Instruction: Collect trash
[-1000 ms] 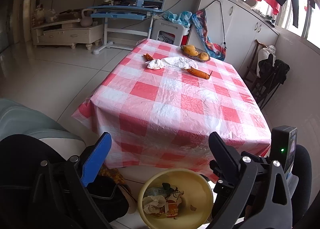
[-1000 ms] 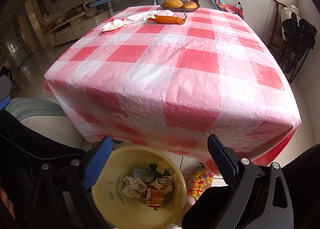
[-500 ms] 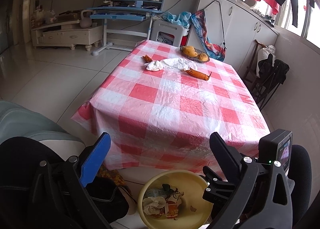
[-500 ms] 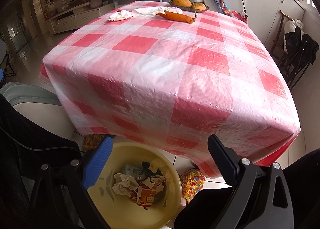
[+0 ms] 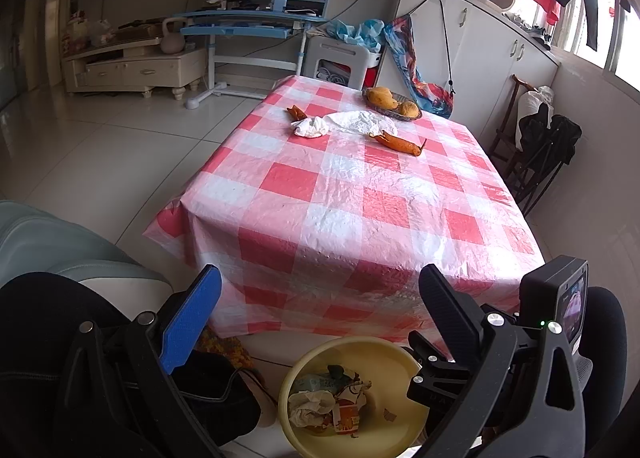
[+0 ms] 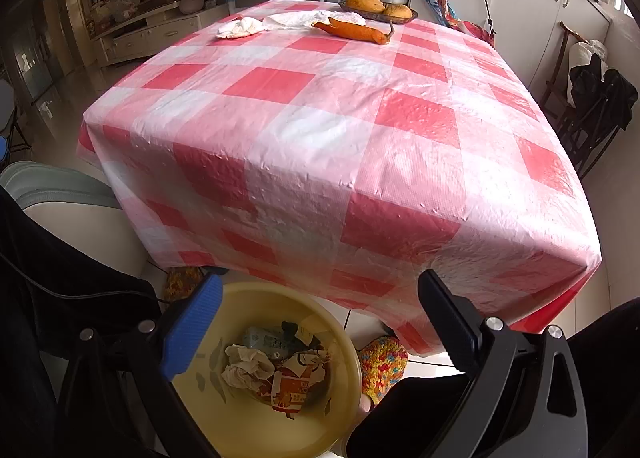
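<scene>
Trash: crumpled tissue point(image 5: 309, 126) and a white plastic bag point(image 5: 362, 122) lie at the far end of the worktop point(image 5: 360, 193), touching each other. Orange peel point(image 5: 400, 143) just near of the bag, a smaller peel point(image 5: 297, 113) just far-left of the tissue. Fruit dish point(image 5: 394, 103) at the far edge holds two yellow-orange fruits.

Yellow bin point(image 6: 340, 342) is on the floor below the near edge of the worktop. Inside: wadded paper point(image 6: 248, 366), a red-and-white wrapper point(image 6: 296, 382), a pale carton point(image 6: 266, 340), some dark scraps.

My left gripper point(image 5: 316, 308): jaws wide apart, nothing between them, held above the bin's left side, short of the worktop. My right gripper point(image 6: 320, 316): jaws wide too, nothing in them, right over the bin; it also shows at the lower right of the left view.

Near half of the worktop carries only the red-and-white check cloth. Crochet slipper point(image 6: 382, 364) on the floor right of the bin. Pale seat point(image 6: 60, 193) near-left.
</scene>
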